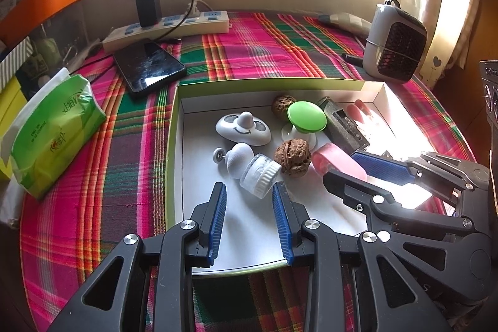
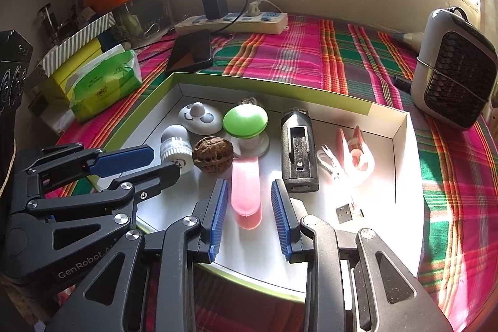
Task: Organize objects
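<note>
Between the right gripper's (image 2: 248, 209) blue pads lies a pink oblong piece (image 2: 246, 189), flat on the white floor of the shallow box (image 2: 267, 86); the pads stand a little off it on both sides, so the jaws are part open and gripping nothing. To my eye this is a release: the pink piece has been set down among the other small things, and the next move calls for drawing the fingers straight back and up without dragging it along. Just past the fingertips, a wrinkled walnut (image 2: 213, 154) sits ahead and to the left, a green-capped knob (image 2: 246, 120) straight ahead, and a dark grey block (image 2: 299, 151) ahead and to the right, close to the right pad; any sideways swing would knock one of them. Further right of the fingers lie a pale pink clip (image 2: 356, 153) in strong sun and a small USB plug (image 2: 345, 213). The left gripper (image 1: 249, 217) hovers over the box's near left part, jaws part open with bare floor between them; a small clear jar (image 1: 260, 173) lies on its side just beyond its fingertips, a second walnut (image 1: 292, 156) to the right of that, and a white smiling-face piece (image 1: 242, 129) further ahead. Outside the box, on the plaid cloth (image 1: 249, 52), a green tissue pack (image 1: 59, 133) lies well left of the left fingers, with a phone (image 1: 149, 67) and power strip (image 1: 168, 27) far ahead.
</note>
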Demonstrator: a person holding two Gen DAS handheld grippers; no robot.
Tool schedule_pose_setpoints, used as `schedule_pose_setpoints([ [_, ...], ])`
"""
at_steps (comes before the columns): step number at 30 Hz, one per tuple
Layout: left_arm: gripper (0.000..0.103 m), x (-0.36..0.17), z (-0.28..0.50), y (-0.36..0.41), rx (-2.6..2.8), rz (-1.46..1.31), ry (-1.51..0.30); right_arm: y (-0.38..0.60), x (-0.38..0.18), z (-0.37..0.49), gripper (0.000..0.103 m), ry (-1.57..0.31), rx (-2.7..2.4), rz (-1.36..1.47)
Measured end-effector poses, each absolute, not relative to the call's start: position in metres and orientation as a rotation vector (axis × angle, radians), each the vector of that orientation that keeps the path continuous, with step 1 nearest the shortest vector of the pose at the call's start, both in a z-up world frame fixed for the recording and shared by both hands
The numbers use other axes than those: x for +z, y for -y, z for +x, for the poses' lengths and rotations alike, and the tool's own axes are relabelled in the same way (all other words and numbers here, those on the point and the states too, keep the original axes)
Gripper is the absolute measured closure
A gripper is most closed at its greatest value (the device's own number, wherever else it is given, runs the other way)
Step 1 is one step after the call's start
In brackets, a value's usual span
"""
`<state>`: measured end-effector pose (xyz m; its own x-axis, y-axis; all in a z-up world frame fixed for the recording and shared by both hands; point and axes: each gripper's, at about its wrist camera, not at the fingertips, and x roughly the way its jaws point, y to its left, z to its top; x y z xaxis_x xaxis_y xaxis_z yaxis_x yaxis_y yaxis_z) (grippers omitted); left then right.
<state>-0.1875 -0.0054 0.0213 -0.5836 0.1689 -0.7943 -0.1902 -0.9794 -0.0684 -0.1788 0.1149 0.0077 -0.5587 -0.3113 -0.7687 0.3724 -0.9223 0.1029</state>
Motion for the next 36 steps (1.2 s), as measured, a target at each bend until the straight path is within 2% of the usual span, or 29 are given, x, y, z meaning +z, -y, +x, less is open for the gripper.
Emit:
schedule_pose_setpoints([
  [5, 0.074, 0.023, -0.184, 0.006, 2.634, -1.307, -0.031, -0.116, 0.01, -0.176, 0.067, -0.101, -2.485, 1.191],
  [36, 0.074, 0.043, -0.131, 0.003, 2.707, -1.181, -0.018, -0.128, 0.031, -0.126, 0.066, -0.067, -2.582, 1.104],
])
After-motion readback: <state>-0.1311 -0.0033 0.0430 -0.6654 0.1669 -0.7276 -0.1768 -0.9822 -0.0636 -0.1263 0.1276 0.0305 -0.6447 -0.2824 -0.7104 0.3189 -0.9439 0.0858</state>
